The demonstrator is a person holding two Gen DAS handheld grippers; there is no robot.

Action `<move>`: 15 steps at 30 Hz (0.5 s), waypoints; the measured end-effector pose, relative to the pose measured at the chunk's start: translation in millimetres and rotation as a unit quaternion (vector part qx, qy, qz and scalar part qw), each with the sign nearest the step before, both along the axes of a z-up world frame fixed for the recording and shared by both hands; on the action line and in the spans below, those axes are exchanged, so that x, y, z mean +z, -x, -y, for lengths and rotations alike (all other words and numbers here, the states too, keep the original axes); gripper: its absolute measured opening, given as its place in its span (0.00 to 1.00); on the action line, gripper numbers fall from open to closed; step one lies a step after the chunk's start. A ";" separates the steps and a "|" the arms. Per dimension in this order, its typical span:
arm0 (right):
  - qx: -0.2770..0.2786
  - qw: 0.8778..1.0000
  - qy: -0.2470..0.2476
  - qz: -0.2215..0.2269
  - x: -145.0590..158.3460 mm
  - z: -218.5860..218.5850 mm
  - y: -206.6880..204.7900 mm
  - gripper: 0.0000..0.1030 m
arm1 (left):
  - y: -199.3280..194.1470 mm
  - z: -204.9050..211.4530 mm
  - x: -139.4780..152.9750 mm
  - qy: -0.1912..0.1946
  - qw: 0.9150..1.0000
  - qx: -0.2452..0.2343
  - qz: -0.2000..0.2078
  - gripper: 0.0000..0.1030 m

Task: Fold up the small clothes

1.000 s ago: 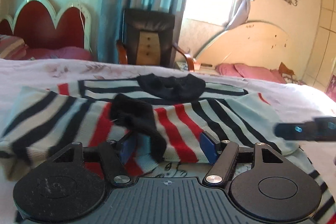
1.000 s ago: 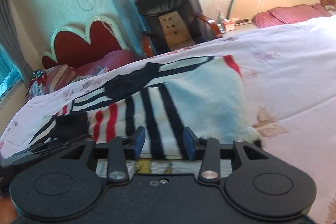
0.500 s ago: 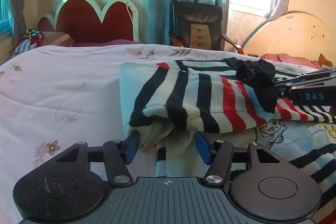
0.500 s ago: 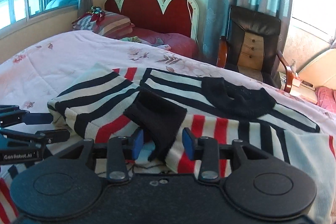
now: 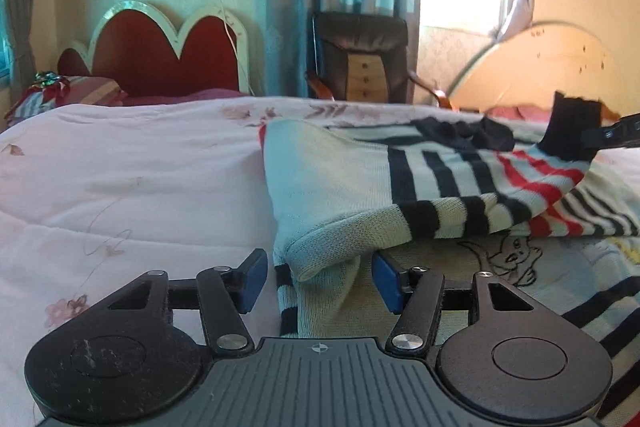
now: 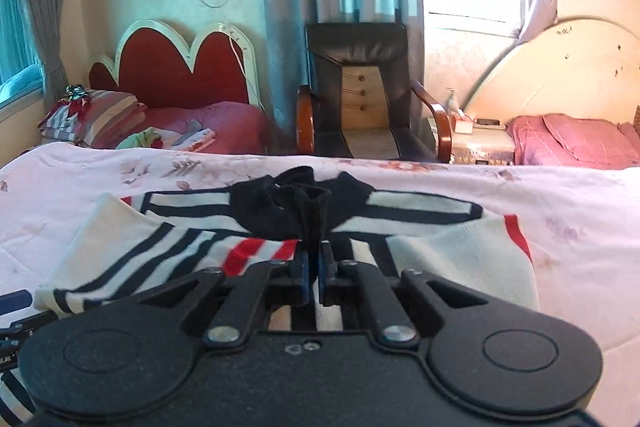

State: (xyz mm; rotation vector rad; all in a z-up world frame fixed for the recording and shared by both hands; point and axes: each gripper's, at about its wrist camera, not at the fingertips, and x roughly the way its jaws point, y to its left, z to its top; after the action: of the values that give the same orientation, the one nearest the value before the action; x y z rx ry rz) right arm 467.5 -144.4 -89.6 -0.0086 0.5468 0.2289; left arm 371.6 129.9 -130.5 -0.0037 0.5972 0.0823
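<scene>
A striped knit sweater in cream, black and red lies on the bed, one sleeve folded across its body. My left gripper is open at the sweater's near left corner. A rolled fold of cream knit sits between its blue pads, which do not press on it. My right gripper is shut on the sleeve's black cuff, which stands up above the black collar. In the left wrist view the right gripper holds that cuff raised at the far right.
The pale floral quilt spreads wide to the left of the sweater. Beyond the bed stand a dark armchair, a red scalloped headboard with pillows, and a nightstand. A cartoon-print garment lies under the sweater.
My left gripper slid along the sweater to its left corner fold. My right gripper swung to the folded sleeve, closed on its black cuff and lifted it.
</scene>
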 end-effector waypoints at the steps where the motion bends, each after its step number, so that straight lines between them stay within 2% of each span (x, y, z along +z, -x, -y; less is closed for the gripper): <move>1: -0.003 1.000 -0.006 -0.003 -1.5 3.9 0.8 0.05 | -5.9 -1.6 0.2 -0.003 1.000 0.005 -0.002 0.56; 4: -0.013 1.000 -0.011 -0.007 -5.0 11.3 5.8 0.05 | -10.3 -7.5 2.6 0.007 1.000 0.014 0.007 0.52; 7: -0.019 1.000 -0.017 -0.016 -9.4 17.5 8.1 0.05 | -15.6 -10.4 -2.0 0.009 1.000 0.007 -0.011 0.45; 10: -0.033 0.998 -0.041 -0.042 -20.0 28.4 4.9 0.05 | -18.2 -18.0 -7.3 0.038 0.999 0.008 -0.022 0.44; 13: -0.042 0.995 -0.069 -0.066 -30.9 39.3 5.7 0.05 | -15.8 -17.1 -5.6 0.040 0.999 0.003 -0.016 0.44; 14: -0.045 0.993 -0.080 -0.075 -34.7 43.3 5.5 0.08 | -14.0 -15.8 -3.9 0.038 0.999 -0.004 -0.013 0.44; 15: -0.048 0.991 -0.093 -0.081 -37.5 47.7 5.5 0.16 | -12.4 -14.3 -2.1 0.036 0.999 -0.010 -0.011 0.44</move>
State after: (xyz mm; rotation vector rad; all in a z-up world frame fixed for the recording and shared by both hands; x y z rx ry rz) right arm 462.0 -192.1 -127.1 0.2176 0.6851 0.1874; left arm 384.0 144.2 -132.7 -0.0660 0.6218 0.0408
